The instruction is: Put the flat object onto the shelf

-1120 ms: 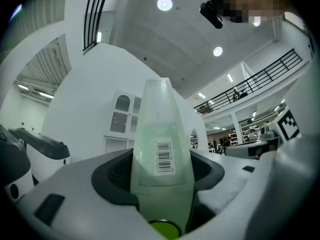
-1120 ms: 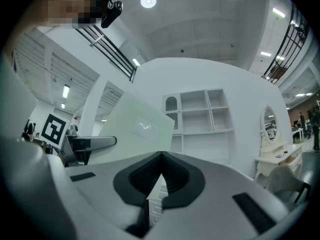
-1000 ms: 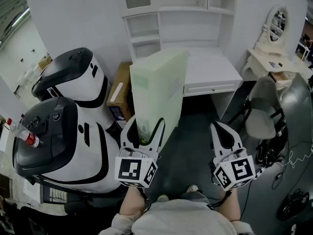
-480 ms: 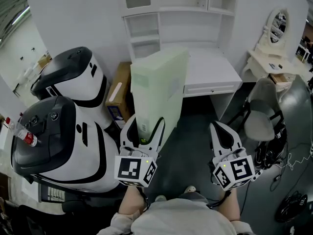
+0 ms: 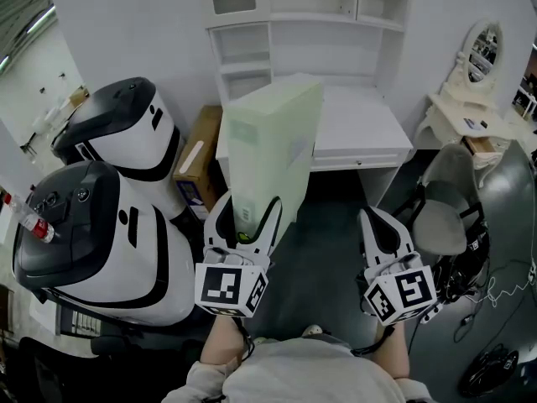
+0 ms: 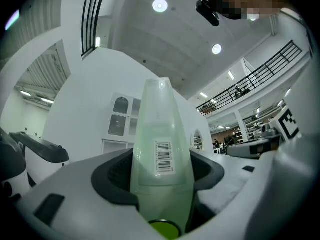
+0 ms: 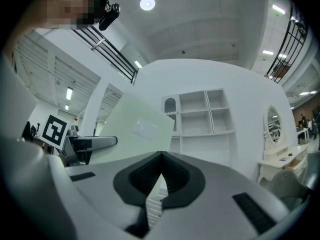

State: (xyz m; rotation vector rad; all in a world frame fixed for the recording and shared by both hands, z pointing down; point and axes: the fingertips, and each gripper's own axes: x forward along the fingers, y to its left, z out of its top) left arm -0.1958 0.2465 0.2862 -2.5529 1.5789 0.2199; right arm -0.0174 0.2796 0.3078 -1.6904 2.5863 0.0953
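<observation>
A pale green flat case stands upright in my left gripper, whose jaws are shut on its lower edge. In the left gripper view the flat case rises between the dark pads, with a barcode label on its narrow side. My right gripper hangs to the right of the case with its jaws shut on nothing; its pads meet in the right gripper view, where the case shows at the left. The white shelf unit stands ahead, above a white desk.
Two large white-and-black machines fill the left side. A cardboard box stands between them and the desk. A grey chair and a white vanity with an oval mirror are at the right. Cables lie on the dark floor.
The whole scene has slid slightly down and left in the head view as the head moved. Both grippers and the green case hold the same pose.
</observation>
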